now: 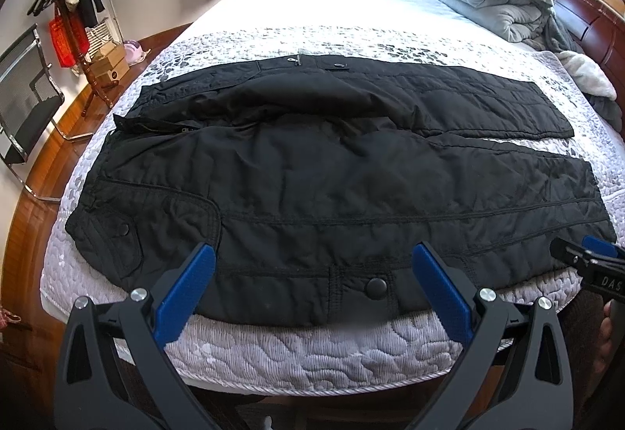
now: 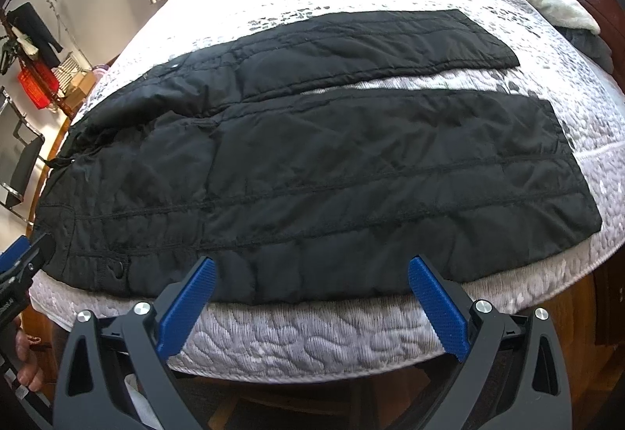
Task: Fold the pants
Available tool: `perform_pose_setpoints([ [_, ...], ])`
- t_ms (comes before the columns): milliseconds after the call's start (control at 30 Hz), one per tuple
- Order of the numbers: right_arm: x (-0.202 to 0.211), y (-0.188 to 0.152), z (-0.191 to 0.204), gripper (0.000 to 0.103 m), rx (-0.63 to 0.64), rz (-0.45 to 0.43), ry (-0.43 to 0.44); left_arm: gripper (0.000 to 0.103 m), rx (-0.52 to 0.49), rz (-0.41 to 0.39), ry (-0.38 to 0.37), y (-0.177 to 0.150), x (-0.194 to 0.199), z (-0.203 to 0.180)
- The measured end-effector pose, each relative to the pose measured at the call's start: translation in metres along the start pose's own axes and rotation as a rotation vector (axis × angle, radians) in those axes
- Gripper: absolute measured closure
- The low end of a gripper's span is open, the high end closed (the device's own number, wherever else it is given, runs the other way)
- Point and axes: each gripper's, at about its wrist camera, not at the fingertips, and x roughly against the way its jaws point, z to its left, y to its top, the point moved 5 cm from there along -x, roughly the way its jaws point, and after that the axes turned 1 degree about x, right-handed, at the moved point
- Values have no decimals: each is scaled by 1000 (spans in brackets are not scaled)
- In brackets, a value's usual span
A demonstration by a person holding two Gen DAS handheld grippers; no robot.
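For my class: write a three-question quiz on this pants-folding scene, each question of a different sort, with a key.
1. True or false: the black pants are already folded in half.
2. The left gripper is: A) open, B) shut on the waistband, C) out of view.
3. Fill in: the pants lie on a ____.

Key:
1. False; both legs lie spread apart.
2. A
3. Bed; the right gripper is also open.
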Motion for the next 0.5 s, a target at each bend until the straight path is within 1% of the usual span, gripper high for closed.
perform_pose_setpoints([
  [100, 1, 20, -2, 4, 32, -21, 7, 3, 13, 20, -31, 17, -8, 1],
  [167, 0, 40, -1, 4, 61, -29, 51, 3, 20, 35, -67, 34, -14, 0],
  [267, -12, 75, 4, 4, 117, 7, 169, 3, 12, 59, -86, 67, -31, -4],
  [333, -23, 101, 6, 4, 170, 13, 223, 3, -8, 81, -77, 91, -44, -10],
  [400, -40, 134, 8, 4, 239, 16, 243, 3, -31, 84, -51, 121, -61, -18],
  [433, -46, 145, 9, 4, 259, 18, 252, 3, -36, 81, -40, 132, -67, -21],
  [500, -61, 174, 11, 4, 291, 21, 306, 3, -41, 95, -18, 163, -90, -28],
])
